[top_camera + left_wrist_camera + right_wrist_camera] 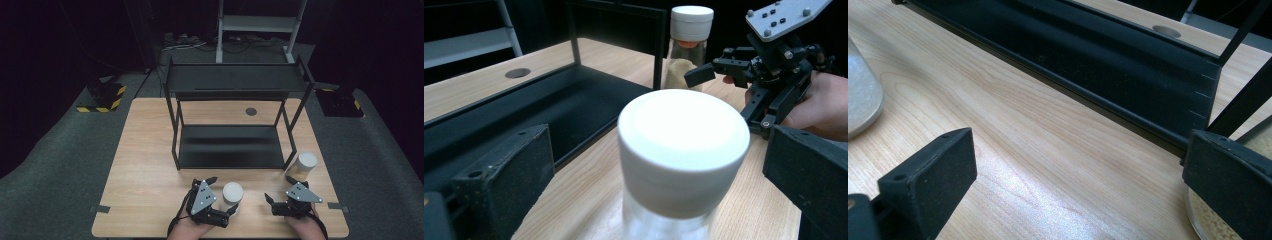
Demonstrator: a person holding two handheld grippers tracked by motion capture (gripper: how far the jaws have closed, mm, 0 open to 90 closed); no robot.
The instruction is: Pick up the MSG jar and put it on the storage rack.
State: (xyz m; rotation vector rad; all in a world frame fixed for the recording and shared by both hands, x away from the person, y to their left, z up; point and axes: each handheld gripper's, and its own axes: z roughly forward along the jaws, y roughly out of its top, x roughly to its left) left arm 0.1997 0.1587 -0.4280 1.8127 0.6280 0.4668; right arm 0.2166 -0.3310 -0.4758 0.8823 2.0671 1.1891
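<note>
White-capped clear jar (683, 165) stands on tabletop (150, 190) between the spread jaws of left gripper (223, 196), right gripper (280, 189) also apart; likely rigid, slippery, fragile, so clamp the body below the cap.

No readable text, label or number on anything.

A light wooden table (145, 165) carries a black two-tier metal shelf rack (232, 150) at its middle, a white-lidded clear jar (232, 196) near the front edge, and a second white-lidded jar (303, 166) beside the rack's right front leg.
</note>
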